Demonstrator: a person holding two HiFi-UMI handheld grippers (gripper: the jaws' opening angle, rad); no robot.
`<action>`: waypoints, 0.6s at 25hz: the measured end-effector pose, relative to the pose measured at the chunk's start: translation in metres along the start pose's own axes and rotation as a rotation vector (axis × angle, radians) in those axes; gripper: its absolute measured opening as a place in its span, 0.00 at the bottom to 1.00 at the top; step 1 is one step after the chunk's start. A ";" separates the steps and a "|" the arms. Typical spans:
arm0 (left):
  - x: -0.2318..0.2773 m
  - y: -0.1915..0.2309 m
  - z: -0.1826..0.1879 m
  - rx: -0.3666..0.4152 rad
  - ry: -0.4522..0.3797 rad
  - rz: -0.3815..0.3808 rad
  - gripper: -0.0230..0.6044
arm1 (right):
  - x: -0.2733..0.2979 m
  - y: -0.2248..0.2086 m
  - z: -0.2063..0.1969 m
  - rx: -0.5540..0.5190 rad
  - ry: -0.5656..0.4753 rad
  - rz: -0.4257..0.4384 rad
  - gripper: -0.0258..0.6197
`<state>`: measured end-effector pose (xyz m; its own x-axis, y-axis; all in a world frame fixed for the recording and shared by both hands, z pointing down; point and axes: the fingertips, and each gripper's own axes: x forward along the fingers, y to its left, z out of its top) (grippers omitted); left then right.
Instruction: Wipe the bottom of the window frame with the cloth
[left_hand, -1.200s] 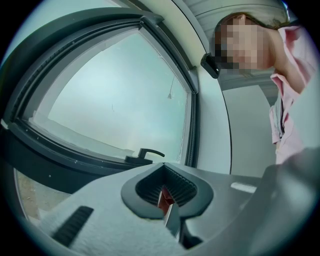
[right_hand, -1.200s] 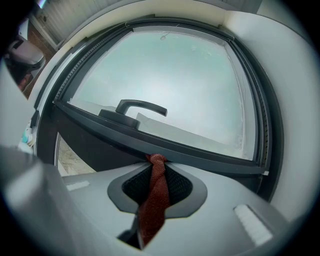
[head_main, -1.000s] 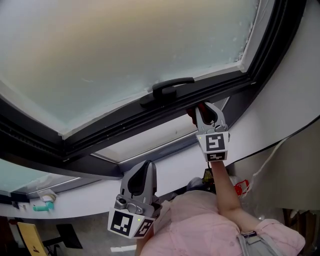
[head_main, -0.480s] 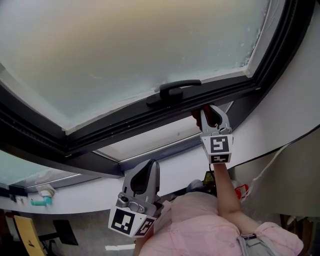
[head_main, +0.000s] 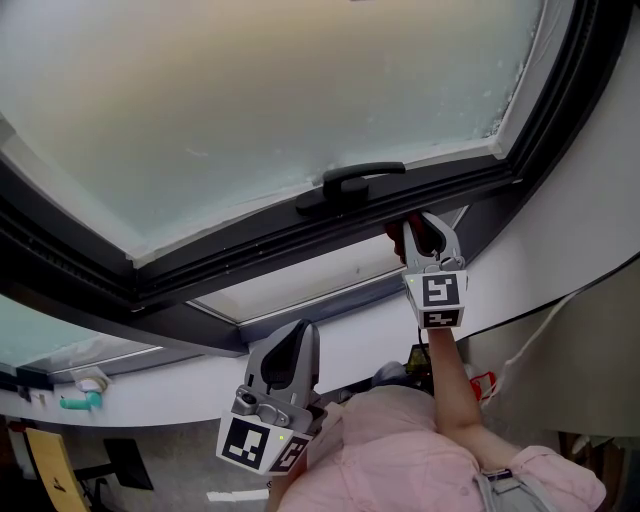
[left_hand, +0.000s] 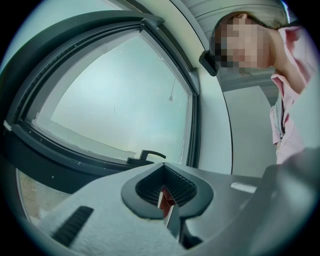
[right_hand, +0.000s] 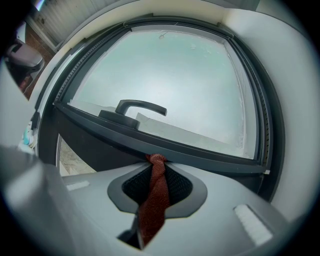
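A dark window frame (head_main: 250, 250) runs across the head view, with a black handle (head_main: 350, 183) on its lower rail. My right gripper (head_main: 420, 226) is raised just below and right of the handle, shut on a rust-red cloth (head_main: 397, 232). In the right gripper view the cloth (right_hand: 155, 200) runs between the jaws and its bunched tip presses the frame's bottom rail (right_hand: 210, 155) below the handle (right_hand: 135, 107). My left gripper (head_main: 287, 348) hangs low near my chest, shut and holding nothing. It points up at the window in the left gripper view (left_hand: 167, 200).
Frosted glass (head_main: 280, 90) fills the sash above. A white sill band (head_main: 340, 325) and a white wall (head_main: 590, 200) lie below and to the right. A teal item (head_main: 78, 403) sits far left, a red object (head_main: 483, 379) beside my pink sleeve (head_main: 400, 450).
The right gripper and cloth sit slightly further right in the head view, still just right of the handle. The left gripper has hardly moved.
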<state>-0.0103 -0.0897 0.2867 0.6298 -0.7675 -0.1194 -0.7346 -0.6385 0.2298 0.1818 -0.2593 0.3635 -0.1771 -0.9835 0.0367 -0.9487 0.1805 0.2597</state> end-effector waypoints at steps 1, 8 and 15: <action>0.000 0.000 0.001 0.000 -0.002 0.000 0.03 | 0.000 0.000 0.000 0.004 0.003 -0.001 0.14; 0.000 0.001 0.001 -0.002 0.000 -0.003 0.03 | 0.000 0.000 0.000 -0.002 0.005 0.000 0.14; -0.002 0.004 0.003 -0.002 -0.005 0.000 0.03 | -0.001 0.001 0.002 0.008 0.004 -0.006 0.14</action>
<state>-0.0149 -0.0911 0.2852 0.6288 -0.7676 -0.1243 -0.7337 -0.6386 0.2321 0.1802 -0.2585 0.3615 -0.1702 -0.9846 0.0391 -0.9519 0.1746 0.2519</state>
